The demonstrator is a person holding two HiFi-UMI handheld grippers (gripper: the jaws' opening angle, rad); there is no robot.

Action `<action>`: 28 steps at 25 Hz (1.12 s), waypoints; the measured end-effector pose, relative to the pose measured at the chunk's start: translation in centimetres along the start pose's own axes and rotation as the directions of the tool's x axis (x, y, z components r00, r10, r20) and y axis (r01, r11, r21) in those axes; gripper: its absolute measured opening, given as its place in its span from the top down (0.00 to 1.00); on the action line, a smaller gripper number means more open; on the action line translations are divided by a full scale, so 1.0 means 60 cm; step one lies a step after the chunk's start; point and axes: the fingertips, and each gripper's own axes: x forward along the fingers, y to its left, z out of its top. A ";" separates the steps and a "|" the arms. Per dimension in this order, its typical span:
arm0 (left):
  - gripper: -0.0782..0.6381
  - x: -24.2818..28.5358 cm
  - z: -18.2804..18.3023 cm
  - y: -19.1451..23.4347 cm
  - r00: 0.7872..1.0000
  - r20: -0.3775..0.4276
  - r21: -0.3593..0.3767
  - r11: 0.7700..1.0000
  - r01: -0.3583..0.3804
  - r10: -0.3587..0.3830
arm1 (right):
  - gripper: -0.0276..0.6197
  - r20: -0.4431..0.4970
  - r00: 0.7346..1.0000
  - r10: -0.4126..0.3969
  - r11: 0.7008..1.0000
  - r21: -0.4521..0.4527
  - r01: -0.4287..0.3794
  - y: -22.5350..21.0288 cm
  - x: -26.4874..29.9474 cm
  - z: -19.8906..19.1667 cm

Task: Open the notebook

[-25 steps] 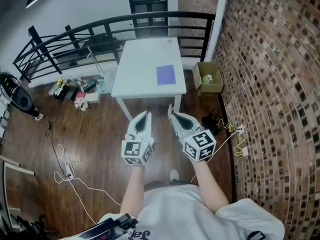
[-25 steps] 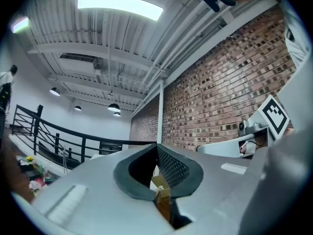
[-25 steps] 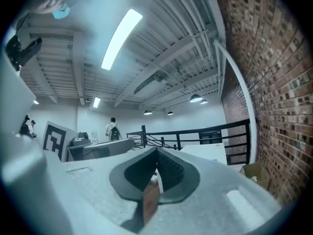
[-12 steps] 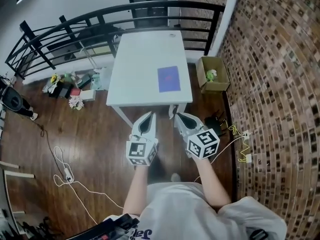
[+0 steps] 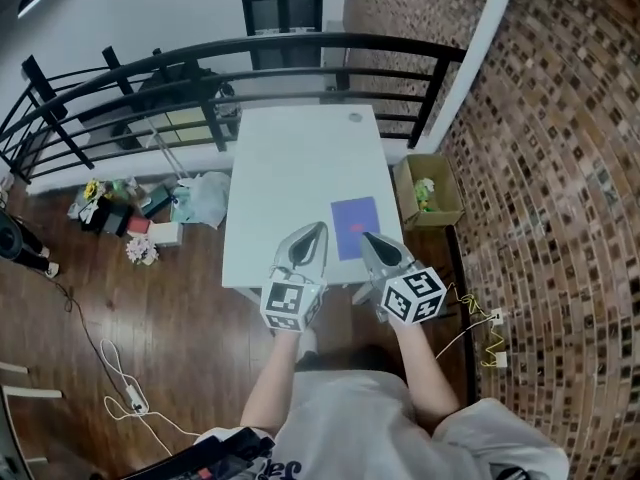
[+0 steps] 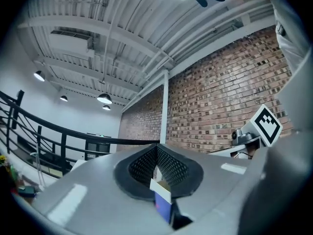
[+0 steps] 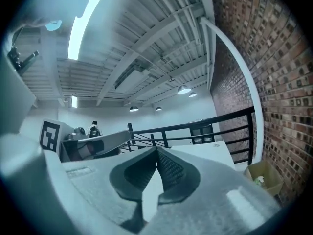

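A purple-blue notebook (image 5: 354,226) lies shut on the white table (image 5: 290,168), near its front right corner. My left gripper (image 5: 318,230) hangs over the table's front edge just left of the notebook, jaws shut and empty. My right gripper (image 5: 366,238) is at the notebook's near edge, also shut with nothing in it. In the left gripper view the pads meet at the tips (image 6: 157,146) and the notebook (image 6: 163,207) shows through the gap below them. The right gripper view shows shut jaws (image 7: 157,151) over the white table top (image 7: 205,153).
A cardboard box (image 5: 428,190) with a green toy stands on the floor right of the table, against the brick wall (image 5: 560,168). A black railing (image 5: 200,58) curves behind the table. Clutter (image 5: 130,218) and cables (image 5: 120,378) lie on the wood floor at the left.
The person has walked up to the table. Both grippers have come forward from over the floor to the table's front edge beside the notebook. Jaws stayed shut.
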 end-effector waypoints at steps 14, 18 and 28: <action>0.87 0.169 -0.197 0.012 0.965 -0.222 -0.093 0.989 0.119 -0.137 | 0.97 -0.215 0.967 -0.138 0.983 0.093 0.161 -0.260 0.034 -0.141; 0.87 0.216 -0.261 0.010 0.946 -0.302 -0.106 0.990 0.092 -0.120 | 0.97 -0.297 0.947 -0.126 0.977 0.130 0.170 -0.350 0.046 -0.197; 0.87 0.260 -0.374 0.044 0.912 -0.400 -0.122 0.991 0.048 -0.093 | 0.61 -0.479 0.875 0.074 0.981 0.193 0.023 -0.410 0.162 -0.314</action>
